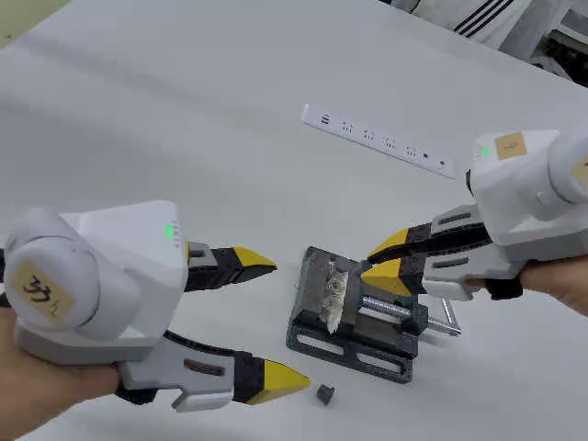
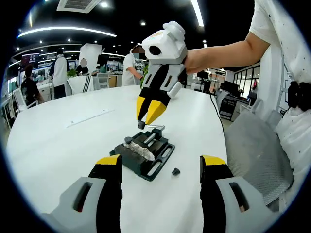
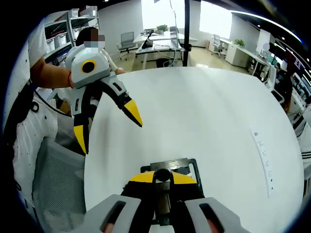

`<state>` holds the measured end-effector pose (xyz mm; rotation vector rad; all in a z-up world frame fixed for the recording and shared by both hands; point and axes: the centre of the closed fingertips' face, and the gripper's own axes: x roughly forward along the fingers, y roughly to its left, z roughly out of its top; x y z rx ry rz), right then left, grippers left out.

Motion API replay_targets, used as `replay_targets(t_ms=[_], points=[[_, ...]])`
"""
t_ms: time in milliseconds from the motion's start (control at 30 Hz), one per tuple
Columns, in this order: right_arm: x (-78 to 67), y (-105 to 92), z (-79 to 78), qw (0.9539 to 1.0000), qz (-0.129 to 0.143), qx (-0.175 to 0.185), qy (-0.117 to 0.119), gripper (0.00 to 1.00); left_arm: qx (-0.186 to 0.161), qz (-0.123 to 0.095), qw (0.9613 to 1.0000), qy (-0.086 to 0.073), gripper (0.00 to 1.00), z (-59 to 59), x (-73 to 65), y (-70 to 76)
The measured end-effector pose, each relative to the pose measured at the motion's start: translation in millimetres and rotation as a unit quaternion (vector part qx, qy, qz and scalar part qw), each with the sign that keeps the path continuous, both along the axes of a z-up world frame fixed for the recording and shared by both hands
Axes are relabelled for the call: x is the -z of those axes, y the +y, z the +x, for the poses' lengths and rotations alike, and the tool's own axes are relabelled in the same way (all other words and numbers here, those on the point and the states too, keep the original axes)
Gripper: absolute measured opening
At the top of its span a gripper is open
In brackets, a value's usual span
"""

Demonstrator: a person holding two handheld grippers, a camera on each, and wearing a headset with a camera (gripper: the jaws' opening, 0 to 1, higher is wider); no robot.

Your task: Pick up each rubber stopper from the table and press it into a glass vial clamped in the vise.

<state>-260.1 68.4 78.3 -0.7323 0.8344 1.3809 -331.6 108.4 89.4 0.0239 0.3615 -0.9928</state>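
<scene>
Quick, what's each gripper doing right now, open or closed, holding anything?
Left gripper: open, holding nothing.
Right gripper: closed on a rubber stopper, above the vise.

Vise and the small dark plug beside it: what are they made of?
The vise looks like cast metal, painted matte dark grey; its bare screw shines like steel. The stopper is dull dark grey, likely rubber, though too small to confirm.

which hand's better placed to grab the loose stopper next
Left: the open left tool is beside the small dark rubber stopper; the right tool is shut on another stopper above the dark vise.
</scene>
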Motion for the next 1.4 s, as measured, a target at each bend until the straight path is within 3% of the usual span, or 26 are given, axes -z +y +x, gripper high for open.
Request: replay_targets(t_ms=[233,500,767,1400], points=[[21.6,2.9,4.7,0.9992,-0.039,-0.005,0.006,0.06,-0.004,-0.025,0.9996,-0.008,0.85,2.2,2.4,-0.6],[43.6,3.0,8.1,0.9968,-0.079,-0.012,0.011,0.05,-0.008,-0.042,0.9991,-0.006,0.97,2.4,4.7,1.8],[49.6,-0.7,8.5,0.9954,-0.093,-0.016,0.017,0.05,-0.006,-0.045,0.999,-0.003,0.95,1.2,7.8,2.0],[53.7,-0.4,9.2,0.9906,-0.13,-0.043,0.0,0.05,-0.009,-0.053,0.9985,-0.004,0.93,0.7,6.3,0.5]])
